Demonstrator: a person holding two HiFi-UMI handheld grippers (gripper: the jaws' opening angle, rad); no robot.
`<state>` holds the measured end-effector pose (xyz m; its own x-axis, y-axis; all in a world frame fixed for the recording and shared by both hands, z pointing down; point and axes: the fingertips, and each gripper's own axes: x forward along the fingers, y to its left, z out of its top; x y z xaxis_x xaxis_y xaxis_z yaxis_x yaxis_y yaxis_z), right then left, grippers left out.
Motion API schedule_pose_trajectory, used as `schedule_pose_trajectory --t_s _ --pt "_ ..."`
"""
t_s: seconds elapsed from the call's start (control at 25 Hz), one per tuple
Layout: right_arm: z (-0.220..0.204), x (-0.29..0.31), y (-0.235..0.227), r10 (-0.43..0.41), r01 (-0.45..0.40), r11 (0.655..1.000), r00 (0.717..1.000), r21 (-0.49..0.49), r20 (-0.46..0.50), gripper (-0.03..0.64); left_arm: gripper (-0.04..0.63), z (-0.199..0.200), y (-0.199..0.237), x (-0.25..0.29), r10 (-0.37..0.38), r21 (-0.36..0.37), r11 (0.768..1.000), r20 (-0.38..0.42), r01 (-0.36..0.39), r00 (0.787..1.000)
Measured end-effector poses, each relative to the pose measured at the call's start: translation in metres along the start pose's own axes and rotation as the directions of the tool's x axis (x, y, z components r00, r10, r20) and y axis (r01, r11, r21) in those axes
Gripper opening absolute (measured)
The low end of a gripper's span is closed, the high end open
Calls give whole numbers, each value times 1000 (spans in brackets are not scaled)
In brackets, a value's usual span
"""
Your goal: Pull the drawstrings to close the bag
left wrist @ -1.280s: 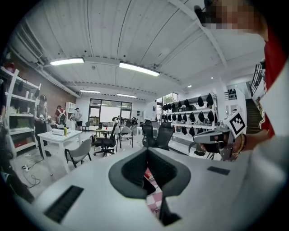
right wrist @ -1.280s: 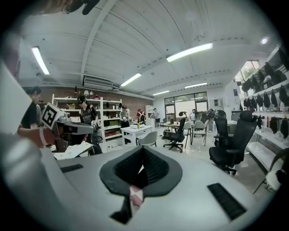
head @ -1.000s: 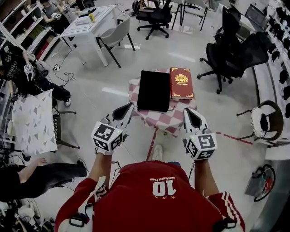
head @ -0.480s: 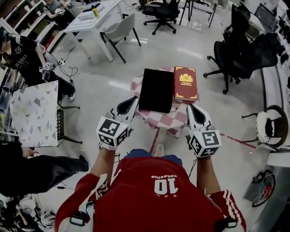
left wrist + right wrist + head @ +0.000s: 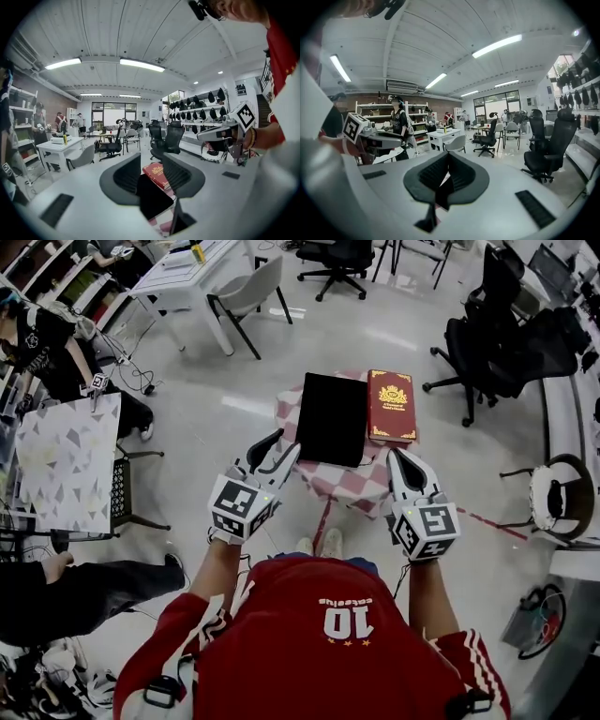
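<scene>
Both grippers sit closer to the small table with red-and-white checked cloth [image 5: 361,489] than a second ago. Left gripper [image 5: 278,448] jaws have just been opening and now stand wide apart with nothing between them, just off the table's near-left corner. Right gripper [image 5: 401,461] jaws are pressed together, empty, at the table's near-right corner. Flat black rectangular bag [image 5: 332,418] lies on the table's left half, just beside a red hardcover book with gold emblem [image 5: 392,406] on its right half.

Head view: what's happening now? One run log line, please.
left tool: jaws just opened, nothing between them | right tool: shut, empty | black bag: on checked table beside red book, not touched | stage: before grasp
</scene>
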<state>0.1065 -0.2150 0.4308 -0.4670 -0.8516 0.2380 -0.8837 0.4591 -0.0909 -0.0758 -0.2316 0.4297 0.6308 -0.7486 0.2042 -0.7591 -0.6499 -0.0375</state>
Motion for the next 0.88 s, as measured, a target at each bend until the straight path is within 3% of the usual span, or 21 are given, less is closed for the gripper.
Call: schedule_pose_trajectory --t_s 0.44,0.72,0.88 --pt "-6 13 -8 -42 42 999 999 -13 -17 15 135 -86 28 24 -37 30 999 -122 40 992" --pt "-17 11 -17 -73 73 997 996 3 -44 15 135 -159 28 42 -88 42 994 -229 100 970" --pt "-29 17 -25 -88 90 996 994 19 -67 15 135 -196 28 54 -120 12 992 -281 128 952"
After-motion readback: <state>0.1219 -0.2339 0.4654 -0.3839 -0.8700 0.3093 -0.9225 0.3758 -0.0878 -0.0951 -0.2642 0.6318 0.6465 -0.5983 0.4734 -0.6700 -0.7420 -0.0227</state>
